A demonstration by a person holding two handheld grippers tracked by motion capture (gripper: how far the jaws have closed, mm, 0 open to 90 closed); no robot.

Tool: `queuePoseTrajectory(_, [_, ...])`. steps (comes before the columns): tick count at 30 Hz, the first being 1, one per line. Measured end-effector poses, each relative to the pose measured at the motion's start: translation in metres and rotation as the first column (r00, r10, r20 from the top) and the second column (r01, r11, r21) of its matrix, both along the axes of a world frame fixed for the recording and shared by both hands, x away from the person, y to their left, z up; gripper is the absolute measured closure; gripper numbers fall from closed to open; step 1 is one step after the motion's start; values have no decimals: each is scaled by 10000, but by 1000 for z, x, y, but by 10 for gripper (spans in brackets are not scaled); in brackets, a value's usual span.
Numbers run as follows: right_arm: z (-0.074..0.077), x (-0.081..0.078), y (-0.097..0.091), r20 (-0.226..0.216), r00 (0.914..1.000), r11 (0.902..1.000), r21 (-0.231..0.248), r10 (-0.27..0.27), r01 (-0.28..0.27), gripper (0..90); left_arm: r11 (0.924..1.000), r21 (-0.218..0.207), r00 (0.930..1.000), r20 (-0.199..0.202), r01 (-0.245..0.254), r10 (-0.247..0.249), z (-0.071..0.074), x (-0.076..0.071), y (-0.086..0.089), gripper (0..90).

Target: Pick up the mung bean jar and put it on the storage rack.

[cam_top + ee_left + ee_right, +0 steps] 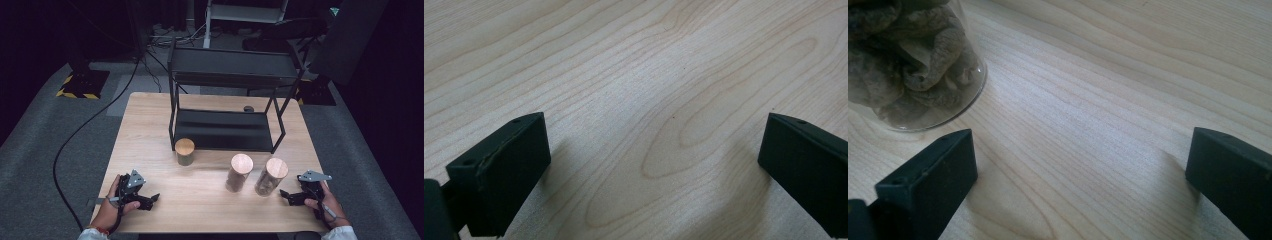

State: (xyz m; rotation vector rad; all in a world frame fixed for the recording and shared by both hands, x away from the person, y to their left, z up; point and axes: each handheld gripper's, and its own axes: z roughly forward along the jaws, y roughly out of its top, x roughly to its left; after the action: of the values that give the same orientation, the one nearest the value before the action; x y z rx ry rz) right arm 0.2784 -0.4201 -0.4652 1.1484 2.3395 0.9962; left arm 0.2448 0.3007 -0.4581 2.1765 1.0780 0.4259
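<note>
1. Left: the left gripper (146, 199) rests low on the wooden bench (150, 125) near its front edge, fingers (499, 170) spread wide with nothing but bare wood grain between them.
2. Centre-left: a short jar (184, 152) with a wooden lid stands just in front of the black shelf rack (225, 67), near its front-left leg and well apart from either gripper.
3. Centre-right: 2 taller glass jars stand near each other, the middle jar (238, 173) and the right jar (270, 177), both capped with pale wooden lids and filled with brownish contents.
4. Right: the right gripper (292, 196) sits just beside the right jar, fingers (928, 185) spread and empty; in the right gripper view the jar's clear rounded base shows wrinkled brown dried pieces inside.
5. Judgement: this looks like the start, both hands at rest before any pickup, with the rack's shelves bare.
6. The next move likely calls for the right gripper to swing toward the right jar, straddle its smooth glass wall and close firmly, keeping it upright.
</note>
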Motion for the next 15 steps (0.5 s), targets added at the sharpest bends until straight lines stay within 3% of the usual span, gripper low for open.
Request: queuePoseTrajectory(15, [0, 0, 0, -3, 10000, 10000, 3, -29, 29, 0, 10000, -13, 10000, 9, -77, 77, 0, -1, -1, 0])
